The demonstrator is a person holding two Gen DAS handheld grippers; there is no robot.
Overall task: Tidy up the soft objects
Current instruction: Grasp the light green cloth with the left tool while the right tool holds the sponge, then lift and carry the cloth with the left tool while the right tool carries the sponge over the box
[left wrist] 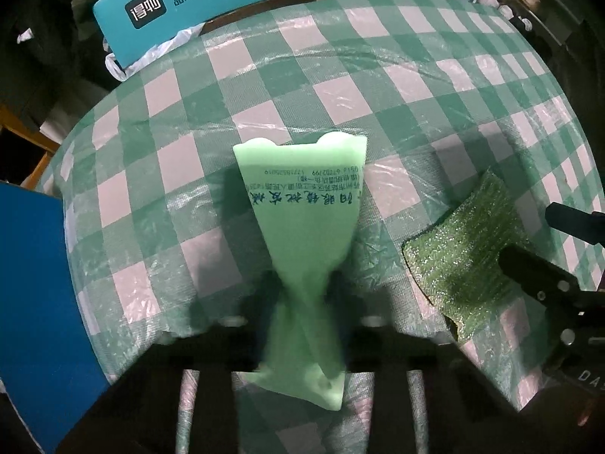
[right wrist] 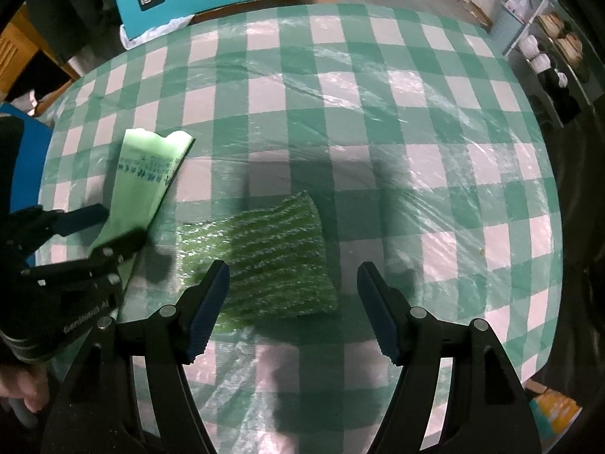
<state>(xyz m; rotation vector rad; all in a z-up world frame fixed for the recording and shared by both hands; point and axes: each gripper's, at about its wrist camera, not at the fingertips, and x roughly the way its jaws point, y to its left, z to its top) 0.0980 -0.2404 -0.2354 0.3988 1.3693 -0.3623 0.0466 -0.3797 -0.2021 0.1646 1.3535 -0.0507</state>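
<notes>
A light green cloth (left wrist: 302,204) with dark printed characters hangs pinched in my left gripper (left wrist: 300,295), which is shut on its middle; its far end fans out over the checked tablecloth. The cloth also shows in the right wrist view (right wrist: 140,185), with the left gripper (right wrist: 113,227) on it. A glittery green sponge (right wrist: 264,261) lies flat on the table between and just beyond the fingers of my right gripper (right wrist: 293,291), which is open and empty. The sponge also shows at the right of the left wrist view (left wrist: 465,253), with the right gripper (left wrist: 537,242) at it.
The round table has a green-and-white checked cloth (right wrist: 378,113) under clear plastic. A teal sign (left wrist: 204,3) stands at the far edge, with a white plastic bag (left wrist: 151,56) below it. A blue board (left wrist: 34,283) is at the left. Shelves (right wrist: 548,49) stand at the far right.
</notes>
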